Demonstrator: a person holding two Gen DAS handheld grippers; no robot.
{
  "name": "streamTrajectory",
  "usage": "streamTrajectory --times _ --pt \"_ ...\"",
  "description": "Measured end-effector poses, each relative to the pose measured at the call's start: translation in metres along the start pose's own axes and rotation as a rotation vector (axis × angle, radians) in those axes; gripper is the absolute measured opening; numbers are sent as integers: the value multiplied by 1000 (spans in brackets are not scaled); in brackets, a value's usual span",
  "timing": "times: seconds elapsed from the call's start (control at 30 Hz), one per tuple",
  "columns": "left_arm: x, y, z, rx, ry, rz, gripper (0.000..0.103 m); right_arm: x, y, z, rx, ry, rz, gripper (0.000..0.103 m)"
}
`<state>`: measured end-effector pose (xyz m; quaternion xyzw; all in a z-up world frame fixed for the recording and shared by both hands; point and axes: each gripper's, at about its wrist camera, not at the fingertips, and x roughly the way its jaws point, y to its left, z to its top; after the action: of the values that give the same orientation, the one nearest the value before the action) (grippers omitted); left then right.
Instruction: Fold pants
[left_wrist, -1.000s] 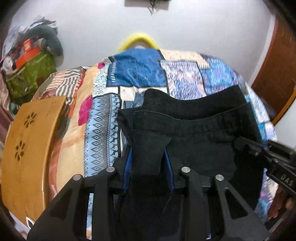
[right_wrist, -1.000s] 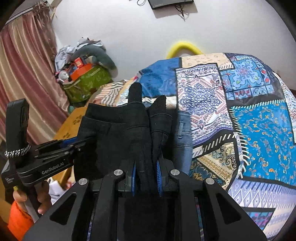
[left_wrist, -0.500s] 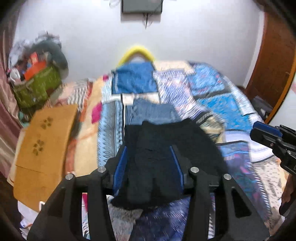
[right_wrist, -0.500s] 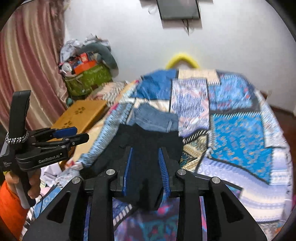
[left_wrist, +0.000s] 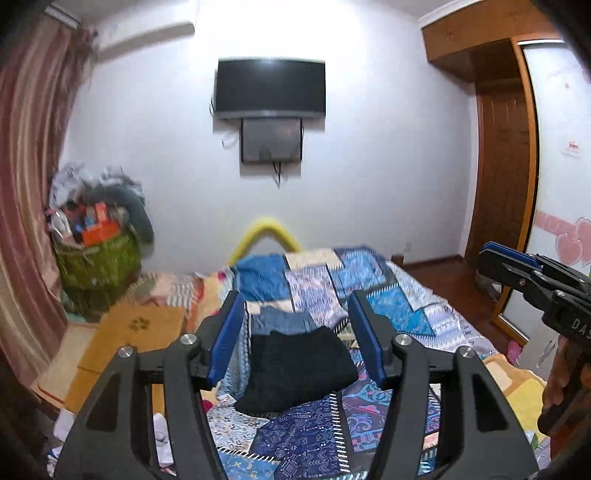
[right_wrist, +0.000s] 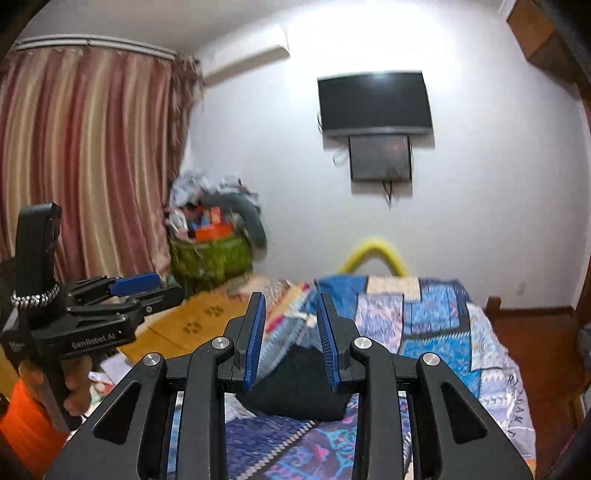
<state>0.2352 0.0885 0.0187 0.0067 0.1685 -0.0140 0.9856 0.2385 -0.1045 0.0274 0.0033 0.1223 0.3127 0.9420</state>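
The black pants lie folded in a compact rectangle on the patchwork bedspread. They also show in the right wrist view, partly hidden by the fingers. My left gripper is open and empty, raised above and back from the pants. My right gripper is open and empty, also held back from them. Each gripper shows at the edge of the other's view: the right one, the left one.
Folded blue jeans lie just beyond the black pants. A wooden lap table sits at the bed's left. A green basket of clutter stands by the curtain. A TV hangs on the far wall; a wooden door stands at right.
Both grippers let go of the black pants, opened, and pulled back and up. The pants now lie folded on the bed and more of the room is in view.
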Motion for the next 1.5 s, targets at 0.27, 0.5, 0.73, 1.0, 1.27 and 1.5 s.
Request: streamTrajectory --times 0.27,0.5,0.73,1.0,1.27,1.5 --pt "-85 -13 -15 -29 -111 4 85 -56 31 -11 -25 -114 -63 67" --pt "-109 -21 -25 -20 -145 48 101 -63 31 -21 12 -109 -120 103" --pt "-109 -25 -30 -23 -138 41 103 -69 29 -22 30 -110 -131 103" --pt "-111 -25 -33 -28 -136 27 103 -77 31 -31 25 -107 -142 103" --pt "-106 -23 -35 -35 -121 15 103 -76 31 -33 20 -99 -150 103" --pt "-100 -22 -36 -37 -110 10 103 -76 30 -34 27 -95 -156 103"
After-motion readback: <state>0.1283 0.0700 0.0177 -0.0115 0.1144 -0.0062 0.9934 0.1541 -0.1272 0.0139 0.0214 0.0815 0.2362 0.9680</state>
